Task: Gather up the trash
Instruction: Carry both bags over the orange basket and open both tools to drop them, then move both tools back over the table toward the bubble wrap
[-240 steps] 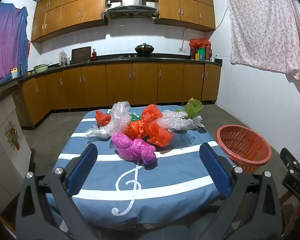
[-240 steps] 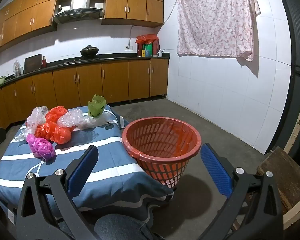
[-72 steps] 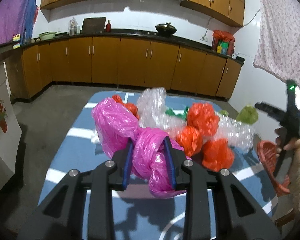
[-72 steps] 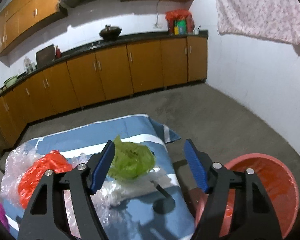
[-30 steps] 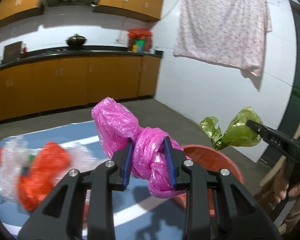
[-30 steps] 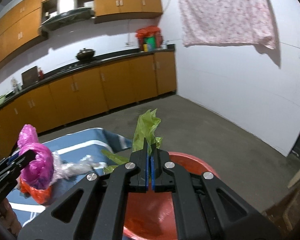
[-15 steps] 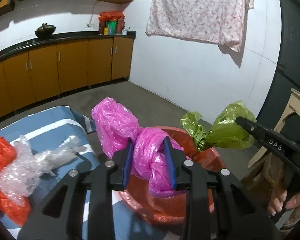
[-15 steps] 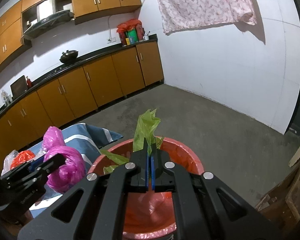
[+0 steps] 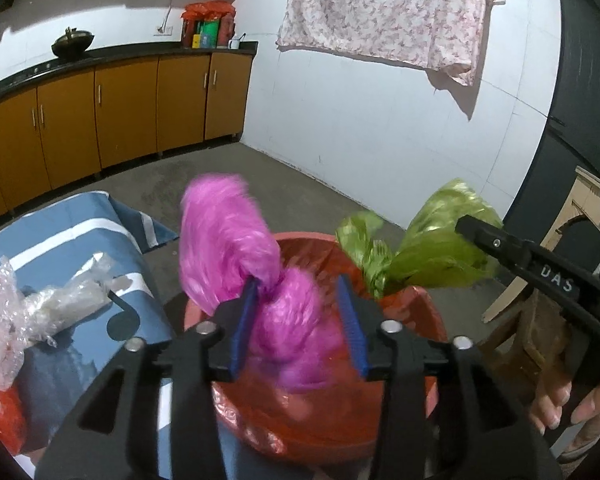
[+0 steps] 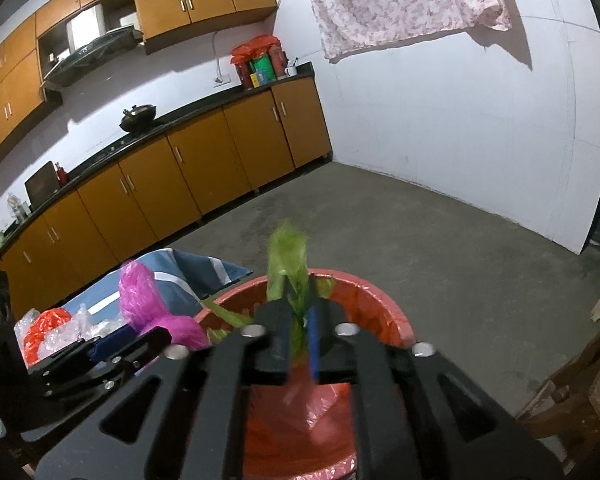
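Observation:
My left gripper (image 9: 298,316) is over the red basket (image 9: 416,304) with its jaws parted. The pink plastic bag (image 9: 236,252) is blurred between them and sliding down, touching only the left pad. My right gripper (image 10: 300,328) is also over the red basket (image 10: 384,312). Its jaws have a small gap, with the green plastic bag (image 10: 286,264) loose between them. The green bag also shows in the left wrist view (image 9: 428,248), and the pink bag in the right wrist view (image 10: 148,304).
The blue striped table (image 9: 60,240) at the left holds clear bubble wrap (image 9: 52,304) and orange bags (image 10: 46,332). Kitchen cabinets (image 10: 172,184) line the back wall. A wooden stool (image 10: 568,400) stands right of the basket.
Both grippers have opened over the basket. The pink bag is slipping out of the left jaws, and the right jaws have parted around the green bag.

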The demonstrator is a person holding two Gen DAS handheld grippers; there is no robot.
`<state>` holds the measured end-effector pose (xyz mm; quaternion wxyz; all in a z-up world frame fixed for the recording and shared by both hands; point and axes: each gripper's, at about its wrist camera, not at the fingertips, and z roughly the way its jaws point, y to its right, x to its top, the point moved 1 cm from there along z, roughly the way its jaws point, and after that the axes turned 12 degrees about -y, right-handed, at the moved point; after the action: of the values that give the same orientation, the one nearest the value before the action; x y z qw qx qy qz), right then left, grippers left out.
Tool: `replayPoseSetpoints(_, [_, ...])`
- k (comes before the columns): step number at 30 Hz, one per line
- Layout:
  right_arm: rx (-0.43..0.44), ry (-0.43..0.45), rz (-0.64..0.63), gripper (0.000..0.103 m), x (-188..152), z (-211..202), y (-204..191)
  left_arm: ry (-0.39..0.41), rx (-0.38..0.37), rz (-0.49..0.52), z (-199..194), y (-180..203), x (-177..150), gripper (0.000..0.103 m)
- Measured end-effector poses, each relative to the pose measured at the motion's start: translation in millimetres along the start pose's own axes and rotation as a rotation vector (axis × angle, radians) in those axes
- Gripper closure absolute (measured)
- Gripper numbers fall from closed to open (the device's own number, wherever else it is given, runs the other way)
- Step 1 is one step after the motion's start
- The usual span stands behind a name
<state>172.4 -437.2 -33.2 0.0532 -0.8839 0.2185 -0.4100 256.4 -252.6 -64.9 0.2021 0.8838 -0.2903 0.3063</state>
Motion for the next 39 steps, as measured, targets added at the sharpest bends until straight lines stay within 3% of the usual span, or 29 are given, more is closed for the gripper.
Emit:
replayPoseSetpoints(2, [-0.003,0.01,0.004,0.056,-1.1,-3.3,2.1,0.001,0.008,-0.014,-2.1,-5.3,-1.9,0.053])
replayPoseSetpoints(3, [-0.008,0.016,0.005,0.052,-1.4,-5.1,2.8,0.001,0.013,-0.025,-3.8,-10.8,-3.2,0.051])
replayPoseSetpoints(9, [-0.047,0.036,0.028,0.043,-5.8,-20.2,11.8,0.038,0.057,-0.088,-32.6,-37.3,-11.4,0.043])
replayPoseSetpoints(14, [-0.051,0.053,0.016,0.042,-9.1,-33.1,0.9,0.076,0.099,-0.116,-63.9,-48.6,-22.1,0.038])
replayPoseSetpoints(20, [-0.027,0.073,-0.066,0.032,-14.6,-42.6,-34.8,0.14,0.243,-0.141,-113.8,-64.3,-50.2,0.027])
replayPoseSetpoints(24, [0.007,0.073,-0.142,0.023,-21.6,-42.4,-65.3,0.177,0.384,-0.157,-149.6,-81.7,-79.1,0.018])
replayPoseSetpoints(31, [0.115,0.04,-0.256,0.021,-41.1,-35.0,-127.4,0.167,0.549,-0.317,-201.0,-141.3,-133.5,0.015])
replayPoseSetpoints(39, [0.173,-0.009,-0.386,0.025,-61.0,-20.4,-192.4,0.159,0.633,-0.47,-233.2,-188.7,-178.2,0.015])
